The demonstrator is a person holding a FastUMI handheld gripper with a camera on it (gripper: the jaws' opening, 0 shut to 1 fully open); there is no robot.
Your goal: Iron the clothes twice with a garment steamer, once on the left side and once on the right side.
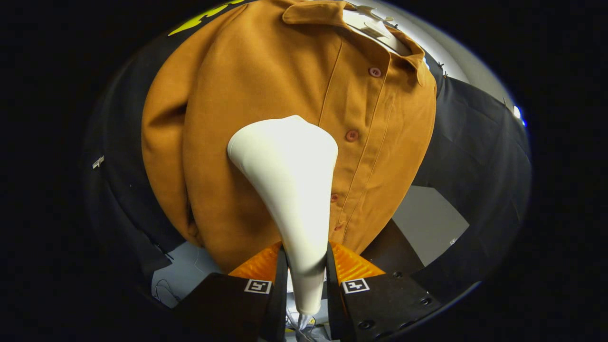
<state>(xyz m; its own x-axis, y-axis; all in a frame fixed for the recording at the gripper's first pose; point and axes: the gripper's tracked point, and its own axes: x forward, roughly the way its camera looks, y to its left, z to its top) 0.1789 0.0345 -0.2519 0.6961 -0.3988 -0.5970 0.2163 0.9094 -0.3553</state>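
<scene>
Gripper: your gripper (304,266) is clamped on the steamer's handle, one finger pressed against each side of it, jaws held apart only by the handle's width
Fingers: your two fingers (280,280) stand close together and upright on either side of the narrow neck, each carrying a small square marker tag (258,286) on its block
Steamer: the white garment steamer (289,190) rises from between the jaws and widens into a broad rounded head well ahead of them; a thin cord (297,323) trails from its lower end, behind the jaws
Steamer head: its wide end sits against or just in front of the shirt front, to the left of the button placket; you cannot tell from this view whether it touches the cloth
Shirt: the mustard-brown shirt (247,95) hangs beyond the jaws, collar (313,12) at the far end, buttoned, hem reaching down to just ahead of your fingers
Buttons: a row of reddish buttons (351,135) runs down the placket, just right of the steamer head
Sleeve: one sleeve (164,152) hangs folded along the shirt's left side, left of the jaws
Backdrop: black cloth wall (475,142) beyond the shirt on both sides, with pale floor (427,223) to the right of the jaws
</scene>
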